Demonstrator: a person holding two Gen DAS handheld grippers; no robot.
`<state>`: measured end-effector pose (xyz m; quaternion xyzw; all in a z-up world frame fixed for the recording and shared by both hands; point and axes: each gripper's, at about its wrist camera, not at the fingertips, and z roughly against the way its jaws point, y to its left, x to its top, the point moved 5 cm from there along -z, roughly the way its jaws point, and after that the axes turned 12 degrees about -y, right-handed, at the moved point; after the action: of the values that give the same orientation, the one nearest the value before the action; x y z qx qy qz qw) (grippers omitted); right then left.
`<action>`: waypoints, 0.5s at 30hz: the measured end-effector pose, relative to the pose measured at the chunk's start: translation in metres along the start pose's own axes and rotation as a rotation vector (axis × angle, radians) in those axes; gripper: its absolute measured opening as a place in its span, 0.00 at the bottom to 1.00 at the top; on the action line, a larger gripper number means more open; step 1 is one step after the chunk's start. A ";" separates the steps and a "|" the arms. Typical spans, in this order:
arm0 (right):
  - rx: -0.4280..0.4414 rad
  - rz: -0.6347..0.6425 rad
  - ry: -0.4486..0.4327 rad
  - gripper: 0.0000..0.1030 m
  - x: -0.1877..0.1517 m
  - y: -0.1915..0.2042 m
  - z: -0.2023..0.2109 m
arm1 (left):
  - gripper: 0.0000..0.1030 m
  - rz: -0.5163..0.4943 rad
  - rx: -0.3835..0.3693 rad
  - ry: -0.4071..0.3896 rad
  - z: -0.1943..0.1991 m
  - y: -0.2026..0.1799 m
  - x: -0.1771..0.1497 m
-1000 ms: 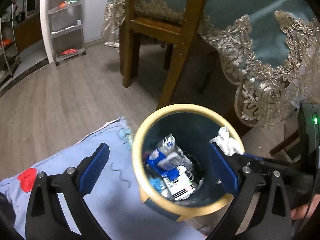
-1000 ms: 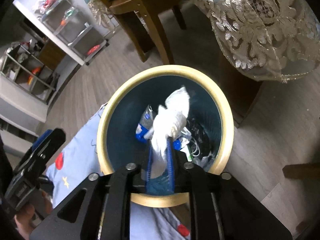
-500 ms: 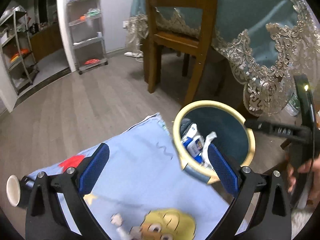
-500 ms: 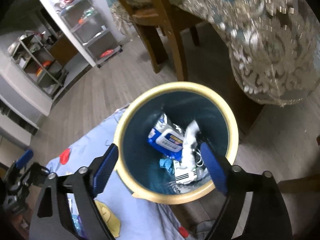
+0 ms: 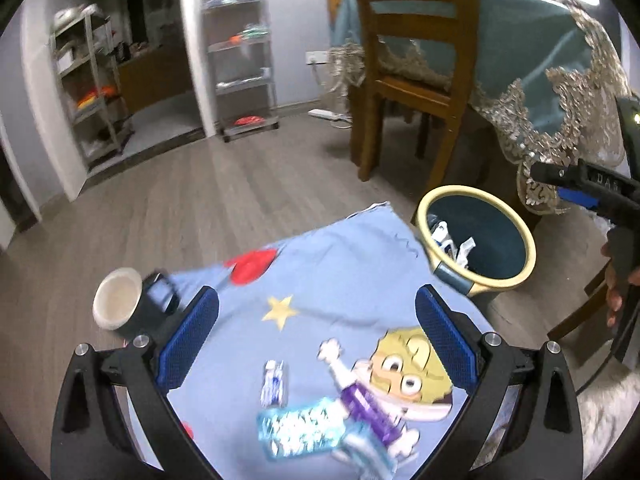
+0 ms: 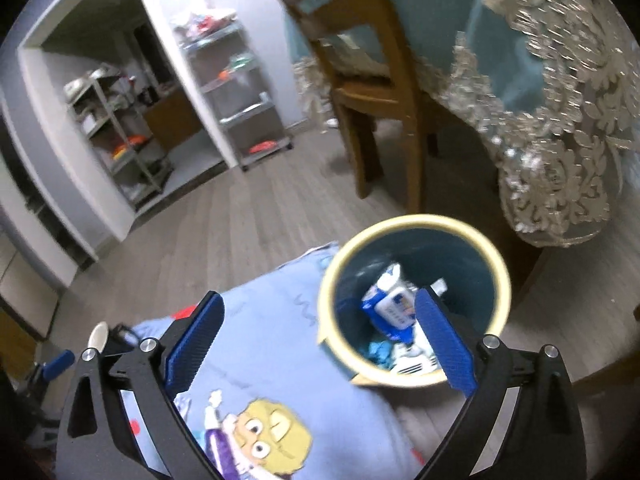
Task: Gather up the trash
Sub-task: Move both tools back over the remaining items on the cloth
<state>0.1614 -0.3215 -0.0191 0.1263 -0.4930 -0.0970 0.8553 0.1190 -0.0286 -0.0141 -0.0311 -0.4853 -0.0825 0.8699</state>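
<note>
Our left tongs (image 5: pixel 316 340) wide open, empty; wrappers (image 5: pixel 304 432) just near of them. Right tongs (image 6: pixel 320 344) still opening, empty. Bin (image 6: pixel 496 264) far right holds packets, probably tissue.

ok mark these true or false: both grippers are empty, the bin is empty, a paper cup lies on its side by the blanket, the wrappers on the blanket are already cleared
1. Both grippers are empty: true. The left gripper holds nothing; the right gripper has nothing between its opening jaws.
2. The bin is empty: false. It holds packets and wrappers.
3. A paper cup lies tipped beside the blanket: true.
4. The wrappers are cleared: false. A blue wrapper and a small packet lie on the blanket.
</note>
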 end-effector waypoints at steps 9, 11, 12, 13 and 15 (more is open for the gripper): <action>0.084 0.025 0.124 0.93 -0.058 0.055 -0.001 | 0.94 0.127 0.096 0.025 0.031 0.062 -0.047; 0.092 0.041 0.164 0.93 -0.076 0.067 -0.005 | 0.94 0.118 0.120 0.032 0.031 0.071 -0.056; 0.097 0.052 0.187 0.93 -0.085 0.073 -0.007 | 0.94 0.120 0.127 0.041 0.030 0.075 -0.060; 0.101 0.062 0.207 0.93 -0.093 0.078 -0.009 | 0.94 0.125 0.130 0.050 0.029 0.079 -0.064; 0.111 0.074 0.246 0.93 -0.106 0.086 -0.014 | 0.94 0.130 0.138 0.062 0.025 0.085 -0.069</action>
<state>0.1251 -0.2075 -0.0856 0.1660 -0.3936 -0.0216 0.9039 0.0776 0.0658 -0.0576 0.0003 -0.4596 0.0069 0.8881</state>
